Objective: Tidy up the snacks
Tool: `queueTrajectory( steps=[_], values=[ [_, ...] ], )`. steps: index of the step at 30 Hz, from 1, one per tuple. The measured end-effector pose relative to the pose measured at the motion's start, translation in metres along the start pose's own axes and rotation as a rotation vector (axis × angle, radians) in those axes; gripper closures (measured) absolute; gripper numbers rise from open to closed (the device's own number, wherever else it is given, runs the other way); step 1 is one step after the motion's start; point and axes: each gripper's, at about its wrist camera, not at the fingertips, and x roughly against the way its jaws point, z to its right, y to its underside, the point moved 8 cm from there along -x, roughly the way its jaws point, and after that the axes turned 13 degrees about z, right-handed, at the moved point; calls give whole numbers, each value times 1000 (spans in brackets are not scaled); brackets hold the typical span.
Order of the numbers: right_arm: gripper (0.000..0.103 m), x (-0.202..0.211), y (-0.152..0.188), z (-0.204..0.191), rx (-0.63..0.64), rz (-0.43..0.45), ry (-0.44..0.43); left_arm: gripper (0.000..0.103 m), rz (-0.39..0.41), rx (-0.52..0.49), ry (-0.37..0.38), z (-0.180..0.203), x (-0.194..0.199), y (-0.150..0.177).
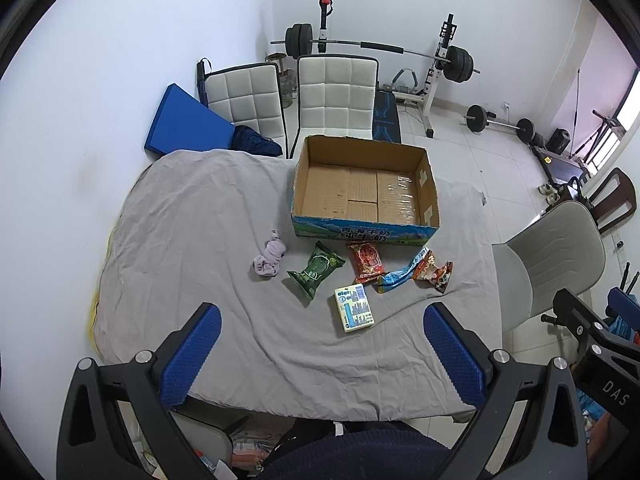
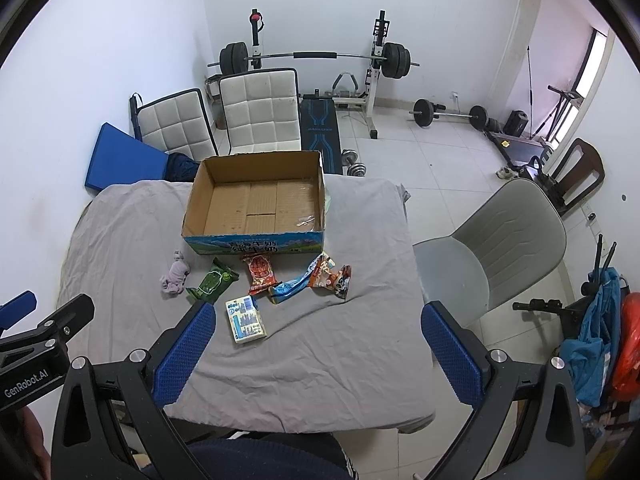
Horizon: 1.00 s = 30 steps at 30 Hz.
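Note:
An empty cardboard box (image 1: 362, 188) (image 2: 256, 200) stands open at the far side of the grey-covered table (image 1: 200, 240) (image 2: 320, 360). In front of it lie a green snack pack (image 1: 314, 274) (image 2: 212, 282), a red pack (image 1: 367, 262) (image 2: 260, 274), a blue pack (image 1: 400, 276) (image 2: 288, 288), an orange-brown pack (image 1: 434, 272) (image 2: 332, 278) and a pale yellow boxed snack (image 1: 354, 308) (image 2: 245, 318). My left gripper (image 1: 320, 320) and right gripper (image 2: 316, 316) hover open above the table's near edge, holding nothing.
A crumpled lilac cloth (image 1: 269, 260) (image 2: 175, 276) lies left of the snacks. Two white chairs (image 1: 336, 96) and a blue mat (image 1: 186, 122) stand behind the table, a grey chair (image 2: 500, 248) to its right. Weight equipment (image 2: 316, 58) lines the back wall.

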Motion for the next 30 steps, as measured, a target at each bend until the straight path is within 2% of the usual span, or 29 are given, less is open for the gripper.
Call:
queueTrajectory(
  steps=[30],
  values=[
    [0,3,-4,7,-8,23,2,0,13,-16,-6,1,1,-7]
  ],
)
